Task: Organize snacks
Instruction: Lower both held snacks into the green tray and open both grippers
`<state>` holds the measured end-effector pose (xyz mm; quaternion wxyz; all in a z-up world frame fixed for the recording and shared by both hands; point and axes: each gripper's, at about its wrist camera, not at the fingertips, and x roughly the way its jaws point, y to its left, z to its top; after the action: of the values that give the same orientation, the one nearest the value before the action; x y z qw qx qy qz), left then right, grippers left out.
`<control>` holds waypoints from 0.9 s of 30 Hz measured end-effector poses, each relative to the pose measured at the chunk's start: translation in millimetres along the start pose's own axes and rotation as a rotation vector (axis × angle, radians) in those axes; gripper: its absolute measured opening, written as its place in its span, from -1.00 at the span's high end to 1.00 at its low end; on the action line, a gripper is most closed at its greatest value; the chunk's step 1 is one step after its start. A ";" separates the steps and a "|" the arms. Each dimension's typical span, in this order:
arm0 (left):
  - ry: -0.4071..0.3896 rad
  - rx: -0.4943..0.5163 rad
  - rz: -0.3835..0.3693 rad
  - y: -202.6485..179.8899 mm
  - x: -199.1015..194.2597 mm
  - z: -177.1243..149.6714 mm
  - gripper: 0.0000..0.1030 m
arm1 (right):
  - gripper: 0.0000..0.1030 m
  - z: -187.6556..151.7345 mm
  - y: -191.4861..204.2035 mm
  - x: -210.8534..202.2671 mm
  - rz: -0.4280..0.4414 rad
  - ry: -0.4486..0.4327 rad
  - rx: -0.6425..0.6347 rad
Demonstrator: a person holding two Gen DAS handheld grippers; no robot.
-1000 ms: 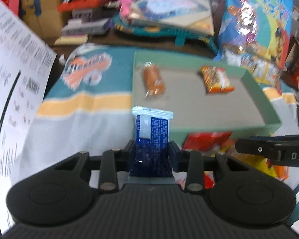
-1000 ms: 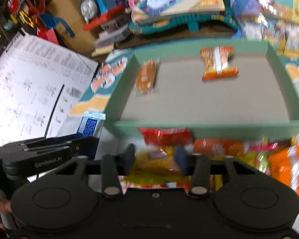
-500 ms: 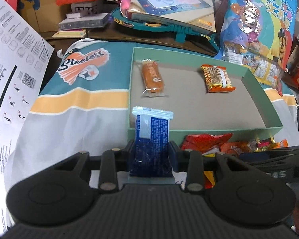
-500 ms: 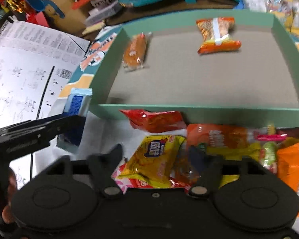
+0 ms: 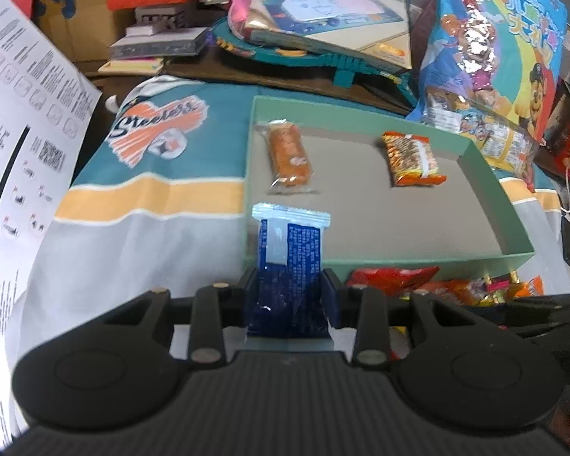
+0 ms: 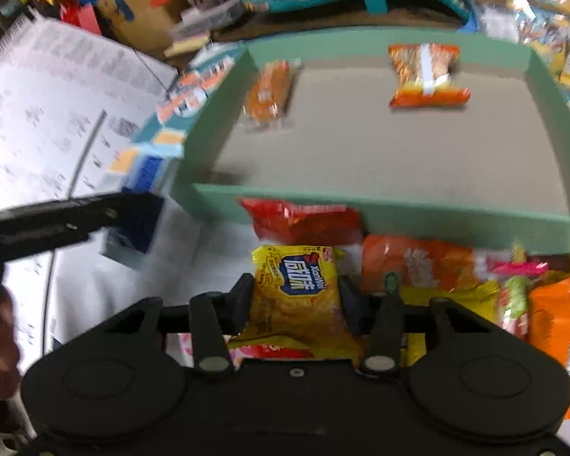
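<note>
My left gripper [image 5: 288,296] is shut on a blue snack packet [image 5: 289,262] and holds it upright just in front of the near left corner of the green tray [image 5: 486,258]. The tray holds an orange cake bar [image 5: 288,155] and an orange noodle pack [image 5: 412,157]. My right gripper [image 6: 295,306] is open, its fingers on either side of a yellow snack pack [image 6: 296,296] in the loose pile in front of the tray [image 6: 399,209]. The left gripper [image 6: 64,220] with the blue packet [image 6: 140,205] shows at the left of the right wrist view.
A red pack [image 6: 304,220] and orange packs [image 6: 418,262] lie against the tray's near wall. A white instruction sheet [image 5: 15,144] stands at the left. Toys, books and a large snack bag [image 5: 497,49] crowd the back. A striped jersey [image 5: 148,174] covers the table.
My right gripper has opened wider and dropped down over the pile, so its fingers now flank the yellow pack. My left gripper has stayed put with the blue packet.
</note>
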<state>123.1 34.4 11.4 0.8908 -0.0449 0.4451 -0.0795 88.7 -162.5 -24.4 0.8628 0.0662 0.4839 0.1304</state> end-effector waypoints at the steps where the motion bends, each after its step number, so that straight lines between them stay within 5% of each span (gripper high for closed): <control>1: -0.005 0.007 -0.003 -4.3 0.5 5.1 0.33 | 0.09 5.0 -2.6 -5.8 0.002 -0.017 0.008; 4: -0.020 0.028 -0.015 -16.5 4.6 20.2 0.33 | 0.10 19.8 -14.6 -24.4 0.016 -0.074 0.048; 10: -0.020 0.077 -0.030 -43.6 37.7 59.7 0.33 | 0.09 63.4 -60.1 -36.4 -0.089 -0.184 0.123; 15: -0.002 0.091 -0.016 -59.8 87.9 93.9 0.33 | 0.09 93.0 -104.2 -17.4 -0.194 -0.223 0.181; 27: 0.038 0.108 0.044 -65.6 168.4 131.1 0.32 | 0.09 135.0 -151.7 53.5 -0.247 -0.239 0.241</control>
<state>320.9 -59.5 -32.4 0.8849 0.0147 0.4579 -0.0847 254.8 -290.6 -34.1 0.9094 0.1240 0.3946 -0.0438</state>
